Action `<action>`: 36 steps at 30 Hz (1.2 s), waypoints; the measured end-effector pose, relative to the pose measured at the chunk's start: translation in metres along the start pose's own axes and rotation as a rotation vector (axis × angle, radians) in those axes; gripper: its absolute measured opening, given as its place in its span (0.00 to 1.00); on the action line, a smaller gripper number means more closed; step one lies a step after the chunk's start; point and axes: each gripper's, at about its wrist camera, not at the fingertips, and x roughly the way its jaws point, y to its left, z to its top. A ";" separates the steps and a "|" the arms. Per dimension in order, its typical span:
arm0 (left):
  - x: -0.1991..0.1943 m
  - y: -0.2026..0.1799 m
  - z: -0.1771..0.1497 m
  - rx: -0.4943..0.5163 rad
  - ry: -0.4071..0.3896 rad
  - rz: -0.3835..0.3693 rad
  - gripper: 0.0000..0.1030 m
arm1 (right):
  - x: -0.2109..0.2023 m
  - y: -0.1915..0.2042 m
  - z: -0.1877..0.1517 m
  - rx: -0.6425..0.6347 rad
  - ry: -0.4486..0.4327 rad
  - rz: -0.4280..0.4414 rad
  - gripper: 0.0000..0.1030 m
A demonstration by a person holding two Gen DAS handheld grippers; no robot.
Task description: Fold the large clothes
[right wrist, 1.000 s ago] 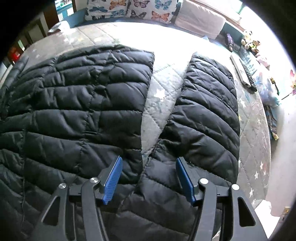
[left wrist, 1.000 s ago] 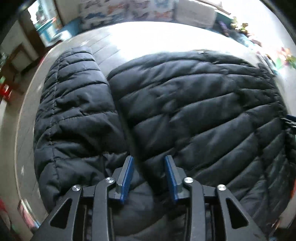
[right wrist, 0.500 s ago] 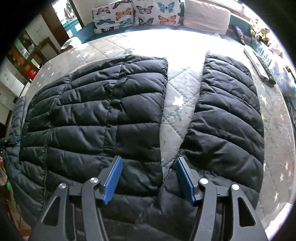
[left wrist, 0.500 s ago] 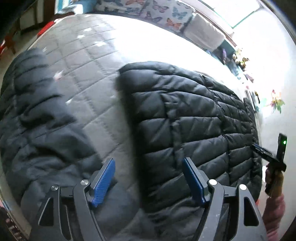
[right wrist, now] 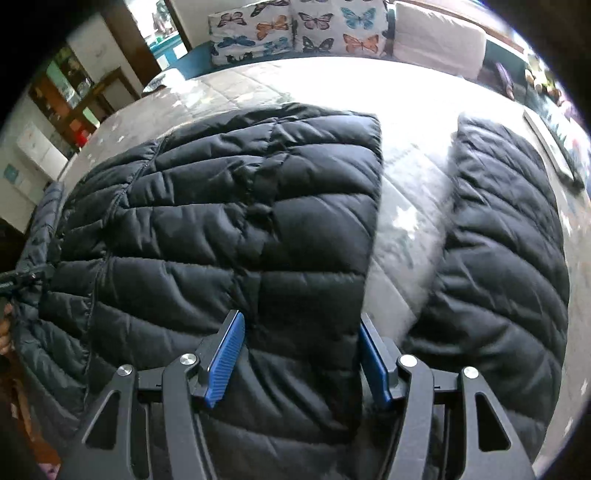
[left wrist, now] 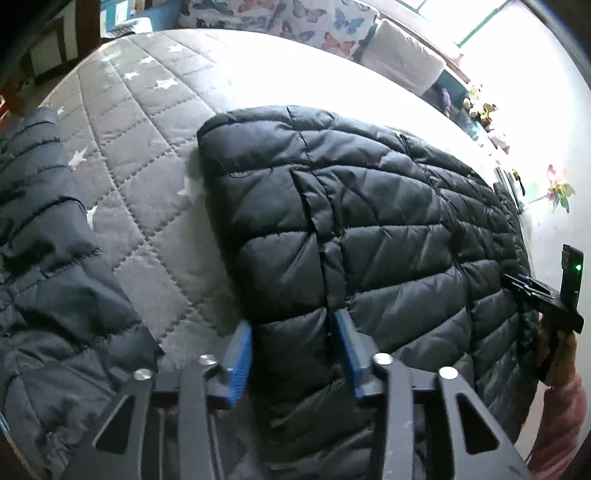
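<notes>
A black puffer jacket [left wrist: 369, 221] lies spread on a grey quilted bed [left wrist: 147, 147]. One of its sleeves [left wrist: 44, 258] lies off to the left. My left gripper [left wrist: 291, 350] is closing on the left edge of the jacket's body, and puffy fabric fills the gap between its blue pads. In the right wrist view the jacket body [right wrist: 221, 221] and the other sleeve [right wrist: 498, 258] lie apart, with bedding between them. My right gripper [right wrist: 301, 354] stands open, its pads straddling the body's right edge. The right gripper [left wrist: 543, 295] also shows at the left view's right border, held by a hand in a pink sleeve.
Butterfly-print pillows [right wrist: 295, 33] and a white pillow [right wrist: 439, 40] line the bed's far side. A flat white item [right wrist: 550, 151] lies near the right edge of the bed. Shelves [right wrist: 66, 99] stand beyond the left side. Bare quilt [right wrist: 402, 229] shows between body and sleeve.
My left gripper opened wide, shifted from the sleeve seam to the body's left edge, then narrowed around it. My right gripper moved left, from over the gap onto the body's right edge.
</notes>
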 end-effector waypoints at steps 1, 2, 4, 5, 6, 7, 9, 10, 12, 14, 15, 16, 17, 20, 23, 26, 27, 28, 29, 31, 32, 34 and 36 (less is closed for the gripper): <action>-0.002 0.000 0.000 -0.004 -0.016 0.002 0.30 | 0.001 0.003 0.001 -0.002 -0.004 -0.006 0.57; -0.005 0.001 0.000 -0.002 -0.033 0.011 0.24 | 0.001 0.006 0.003 -0.006 -0.008 -0.008 0.48; -0.014 -0.001 0.001 0.023 -0.088 0.058 0.20 | -0.004 0.019 0.007 -0.042 -0.034 -0.049 0.32; -0.017 -0.002 0.003 0.022 -0.098 0.069 0.19 | -0.007 0.025 0.010 -0.058 -0.051 -0.069 0.21; -0.020 -0.002 0.006 0.014 -0.108 0.066 0.18 | -0.012 0.030 0.015 -0.064 -0.068 -0.085 0.17; -0.024 -0.003 0.010 0.009 -0.123 0.059 0.18 | -0.016 0.032 0.019 -0.063 -0.080 -0.088 0.16; -0.037 -0.006 0.023 0.008 -0.170 0.053 0.17 | -0.025 0.039 0.030 -0.066 -0.114 -0.097 0.16; -0.042 -0.008 0.029 0.007 -0.184 0.050 0.17 | -0.028 0.043 0.035 -0.070 -0.130 -0.101 0.15; -0.054 -0.017 0.049 0.011 -0.213 0.042 0.16 | -0.035 0.048 0.047 -0.060 -0.173 -0.096 0.15; -0.059 -0.027 0.063 0.042 -0.240 0.067 0.16 | -0.041 0.049 0.062 -0.035 -0.218 -0.077 0.15; -0.060 -0.032 0.069 0.056 -0.252 0.081 0.16 | -0.042 0.048 0.069 -0.018 -0.236 -0.070 0.15; -0.060 -0.037 0.076 0.076 -0.271 0.106 0.16 | -0.043 0.047 0.076 -0.007 -0.249 -0.067 0.15; -0.061 -0.039 0.082 0.086 -0.283 0.124 0.16 | -0.044 0.047 0.082 -0.003 -0.262 -0.069 0.15; -0.063 -0.037 0.106 0.081 -0.316 0.157 0.16 | -0.045 0.039 0.095 0.025 -0.305 -0.060 0.15; -0.051 -0.022 0.128 0.051 -0.286 0.197 0.16 | -0.030 0.035 0.103 0.033 -0.294 -0.071 0.15; -0.018 -0.006 0.136 0.037 -0.182 0.229 0.21 | 0.005 0.030 0.106 0.041 -0.194 -0.083 0.16; -0.011 -0.002 0.134 0.038 -0.163 0.249 0.26 | 0.015 0.029 0.104 0.035 -0.153 -0.106 0.20; -0.005 0.003 0.130 0.038 -0.144 0.257 0.28 | 0.021 0.028 0.101 0.028 -0.129 -0.128 0.22; -0.003 0.007 0.126 0.034 -0.133 0.254 0.30 | 0.022 0.027 0.100 0.030 -0.123 -0.132 0.23; -0.003 0.009 0.119 0.035 -0.136 0.246 0.30 | 0.017 0.024 0.097 0.045 -0.113 -0.114 0.25; -0.011 0.008 0.113 0.040 -0.146 0.255 0.33 | 0.010 0.023 0.095 0.053 -0.106 -0.110 0.25; -0.026 0.003 0.101 0.071 -0.174 0.272 0.33 | -0.006 0.026 0.090 0.043 -0.092 -0.115 0.26; -0.047 -0.003 0.089 0.118 -0.206 0.289 0.34 | -0.027 0.034 0.083 0.010 -0.090 -0.121 0.26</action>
